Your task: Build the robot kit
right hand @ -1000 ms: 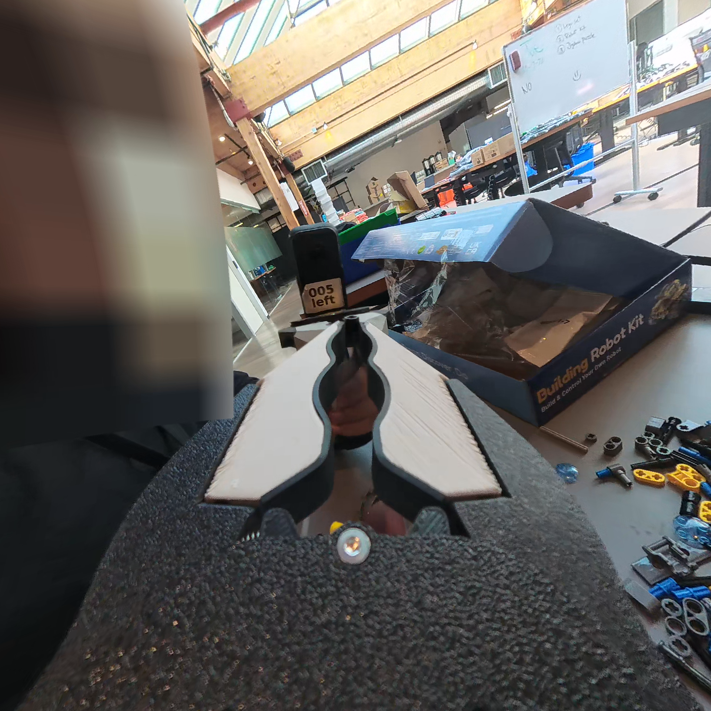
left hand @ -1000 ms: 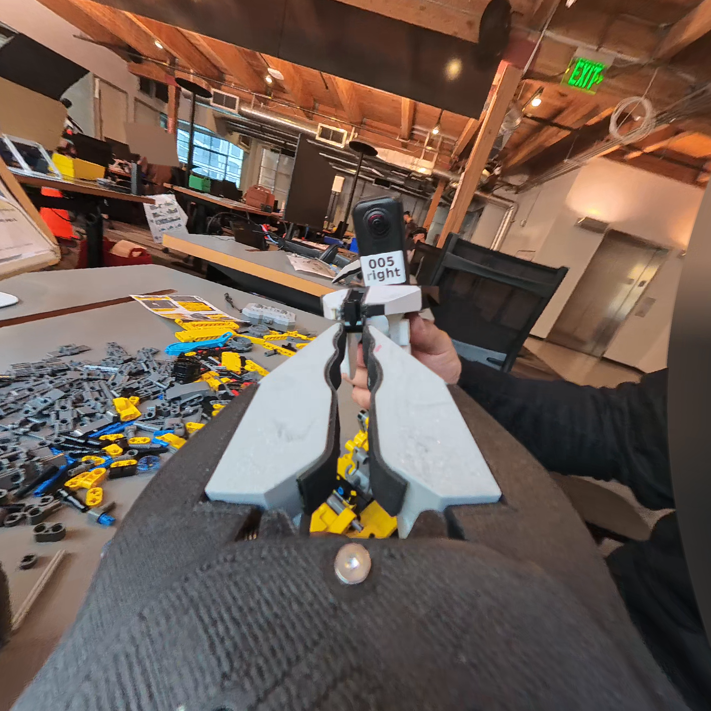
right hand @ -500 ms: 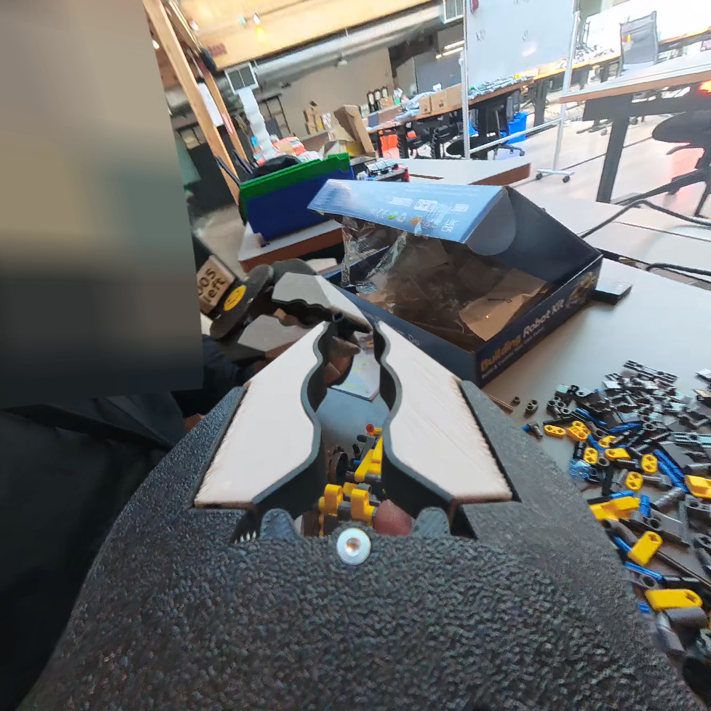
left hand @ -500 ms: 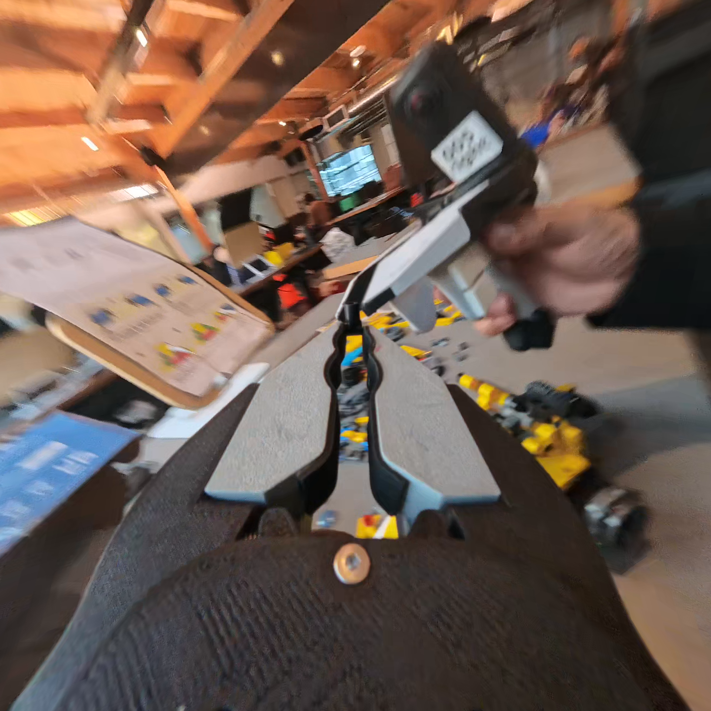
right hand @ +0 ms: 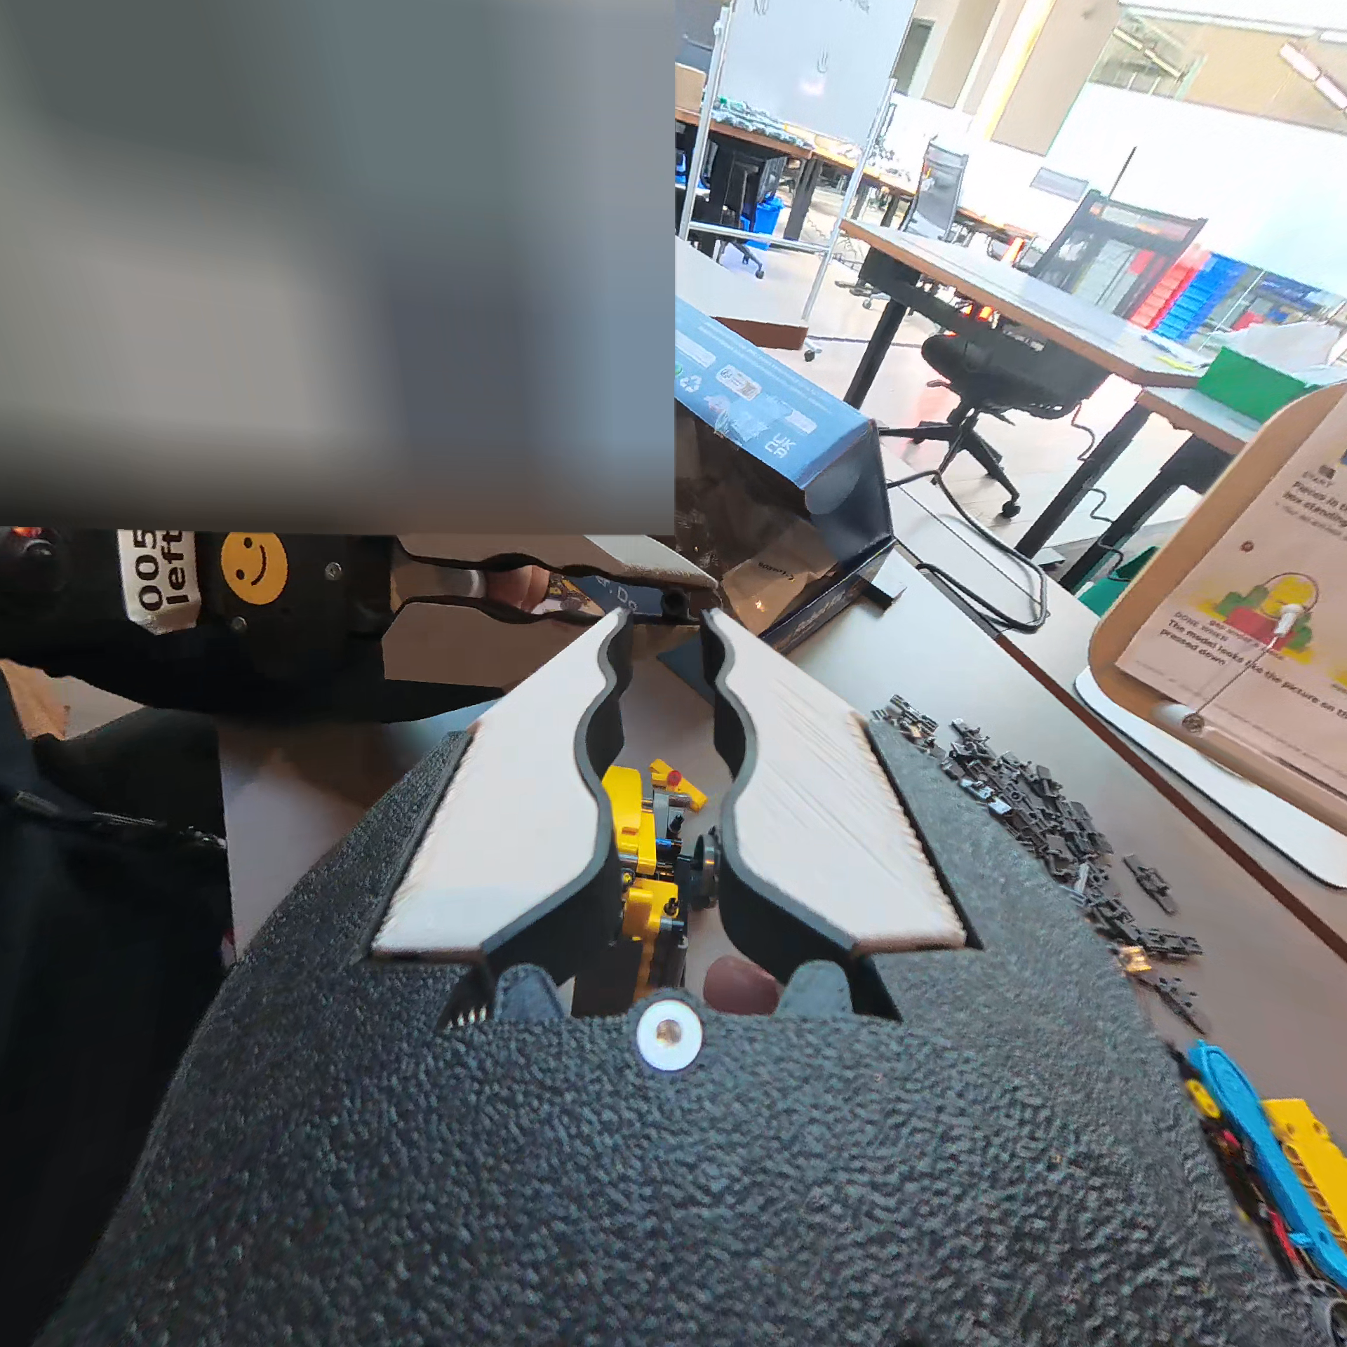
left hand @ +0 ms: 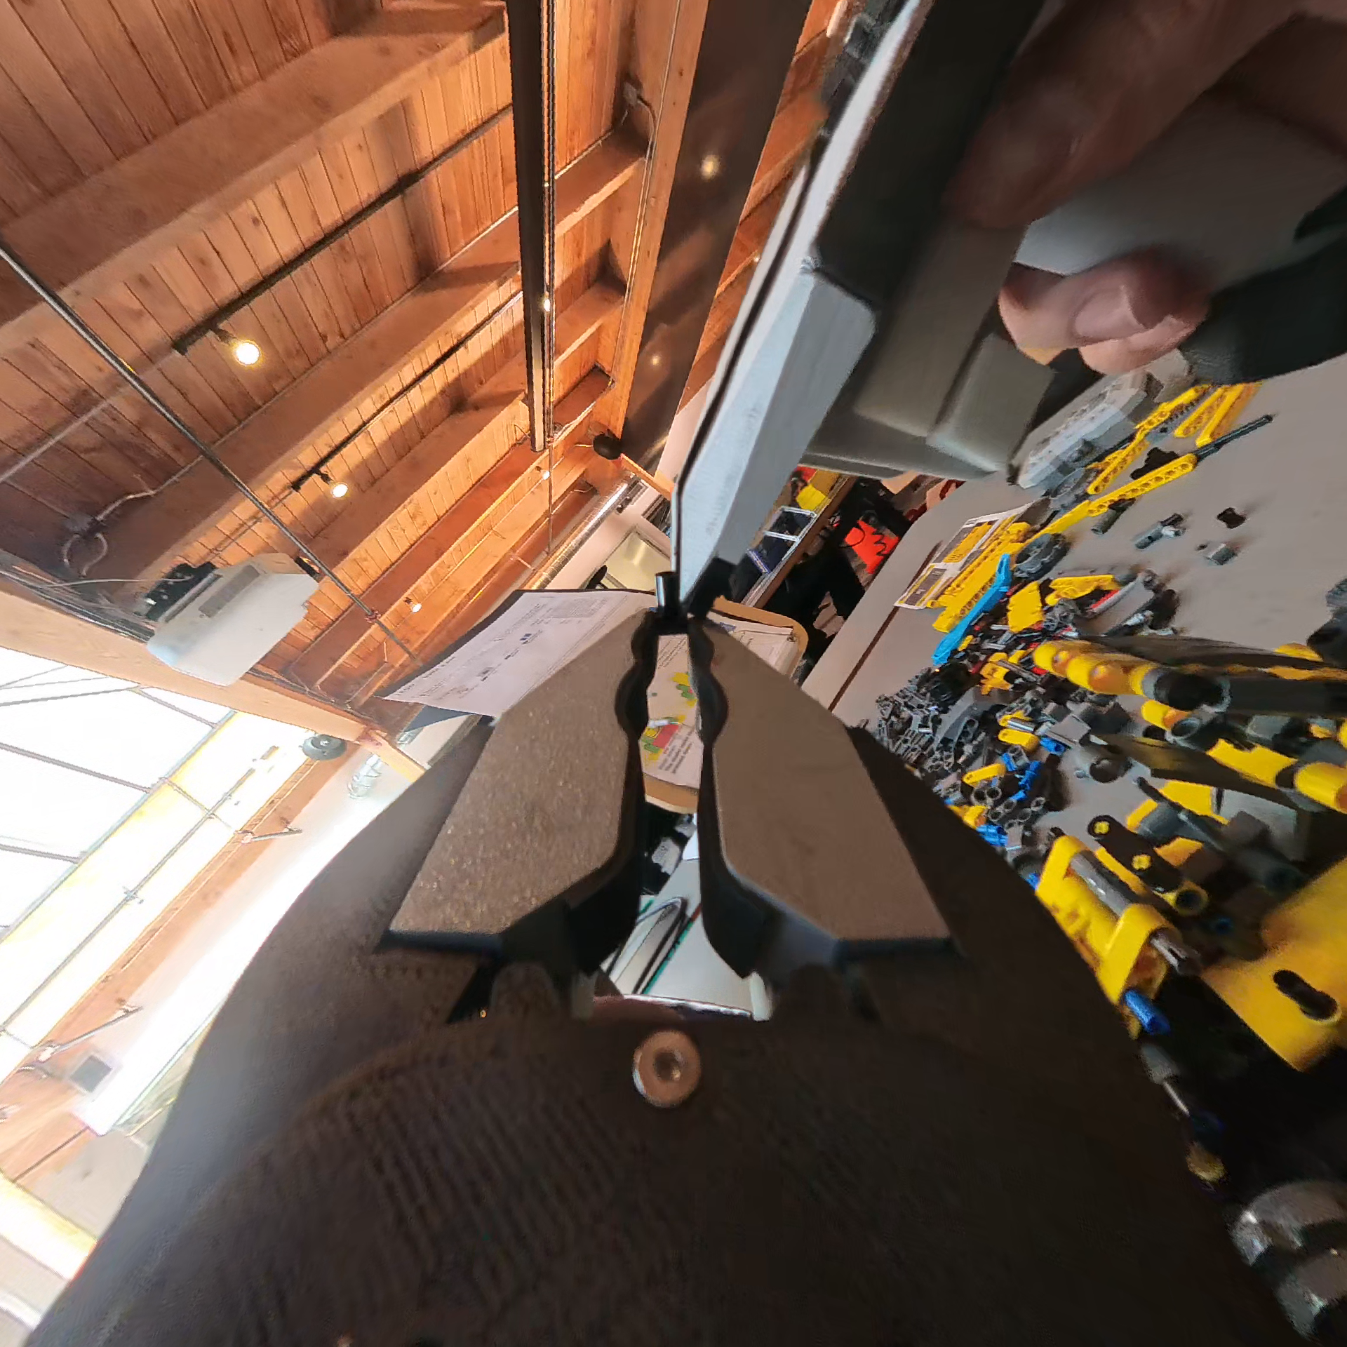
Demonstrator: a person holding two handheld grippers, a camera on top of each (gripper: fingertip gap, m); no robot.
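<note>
Left gripper [left hand: 669, 628] is pinching a small black pin [left hand: 663, 587] at its tips. Right gripper [right hand: 662, 621] is hovering with fingers apart over a yellow model [right hand: 641, 838] on the table [right hand: 947, 678]. Blue box [right hand: 780, 437] and instruction sheet [right hand: 1254, 619] are bearing print.

Couldn't make out much up close. The small black pin [left hand: 662, 587] at the left gripper [left hand: 674, 619] tips was too tiny to say whether the jaws actually pinched it. The right gripper [left hand: 838, 350] and the hand [left hand: 1137, 168] on it were smeared and cut off at the top edge. The yellow model [right hand: 641, 838] was mostly hidden behind the right gripper's fingers [right hand: 525, 802] in the right wrist view. A blue and yellow part [right hand: 1268, 1144] ran off the right edge of the desk [right hand: 947, 656], and the grey pieces [right hand: 1020, 794] were too small to tell apart.
</note>
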